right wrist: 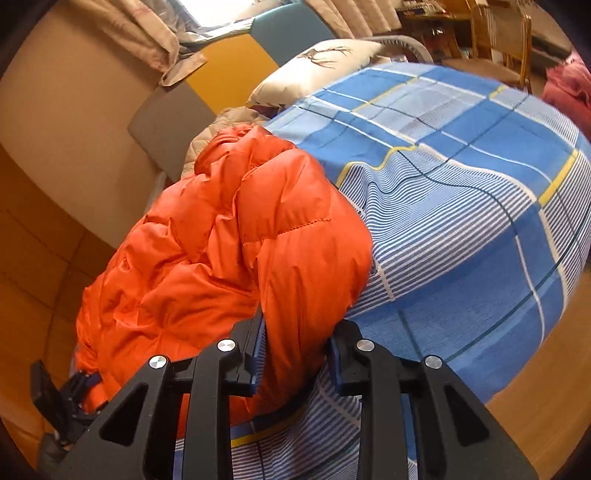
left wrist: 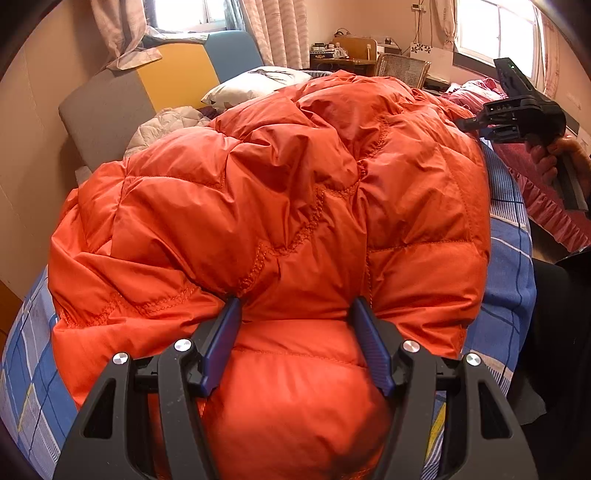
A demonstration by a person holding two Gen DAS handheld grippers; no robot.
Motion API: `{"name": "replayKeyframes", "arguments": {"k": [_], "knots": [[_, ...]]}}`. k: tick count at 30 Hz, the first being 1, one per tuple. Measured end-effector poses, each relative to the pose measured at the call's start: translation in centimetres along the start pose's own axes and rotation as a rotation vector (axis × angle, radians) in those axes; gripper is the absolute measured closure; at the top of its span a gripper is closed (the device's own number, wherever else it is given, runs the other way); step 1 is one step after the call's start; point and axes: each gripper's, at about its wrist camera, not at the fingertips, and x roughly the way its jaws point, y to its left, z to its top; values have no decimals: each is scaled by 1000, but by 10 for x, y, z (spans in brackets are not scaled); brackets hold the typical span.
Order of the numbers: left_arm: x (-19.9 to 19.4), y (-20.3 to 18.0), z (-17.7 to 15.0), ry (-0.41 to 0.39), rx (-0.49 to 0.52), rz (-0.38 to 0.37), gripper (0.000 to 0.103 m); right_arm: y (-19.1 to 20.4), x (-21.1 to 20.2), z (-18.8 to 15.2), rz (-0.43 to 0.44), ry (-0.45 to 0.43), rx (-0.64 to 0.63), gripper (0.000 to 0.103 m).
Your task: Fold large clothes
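Left wrist view, left claw clamps orange jacket hiding bed, right claw pinches jacket edge.

Walls: plain beige.
Windows: two, bright daylight, pale patterned curtains.
Headboard: grey, yellow and blue panels.
Bed: blue plaid sheet, white pillow.
Far corner: cluttered wooden desk, cane chair.
Floor: wood.

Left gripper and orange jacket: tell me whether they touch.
Touching. The left wrist view shows the left gripper with both blue pads pressed into a bulging fold of the orange jacket.
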Motion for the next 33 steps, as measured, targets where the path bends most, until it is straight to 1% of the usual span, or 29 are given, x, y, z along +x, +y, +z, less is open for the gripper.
{"name": "replayKeyframes", "arguments": {"k": [2,3,4,5,6,7,8,10,11,12,14,17,20,25,27,30,33], "knots": [[1,-1,1,5,-4,1,41,-1,2,0,-5,5,-3,76],[1,-1,1,8,-1,5,41,-1,3,1,-9,5,-9,74],[1,-2,1,12,0,9,41,-3,4,1,-1,10,6,70],[2,-2,2,15,2,10,41,-9,7,1,19,21,49,63],[2,-2,3,18,6,12,41,-12,9,-1,24,22,68,59],[2,-3,4,19,9,14,41,-15,10,-1,30,19,81,58],[2,-3,5,21,12,15,41,-16,11,-1,37,20,90,53],[2,-3,5,25,15,12,41,-22,15,0,59,27,139,51],[2,-3,6,29,22,12,41,-22,15,1,59,21,131,53],[2,-4,7,32,25,11,41,-19,15,1,52,17,110,60],[0,-3,10,46,38,-3,41,-13,14,1,38,10,73,68],[-2,-3,12,57,73,-8,41,-6,11,2,12,5,17,74],[-3,-4,14,60,87,-7,41,1,5,3,-7,-5,-26,77],[-3,-6,10,40,85,2,41,17,-11,5,-36,-36,-113,82],[-2,-9,8,32,92,12,41,28,-20,5,-45,-54,-164,85],[-3,-9,6,27,85,11,41,38,-32,6,-33,-76,-214,88],[-4,-9,4,24,80,11,41,49,-41,8,-25,-93,-254,88]]}}
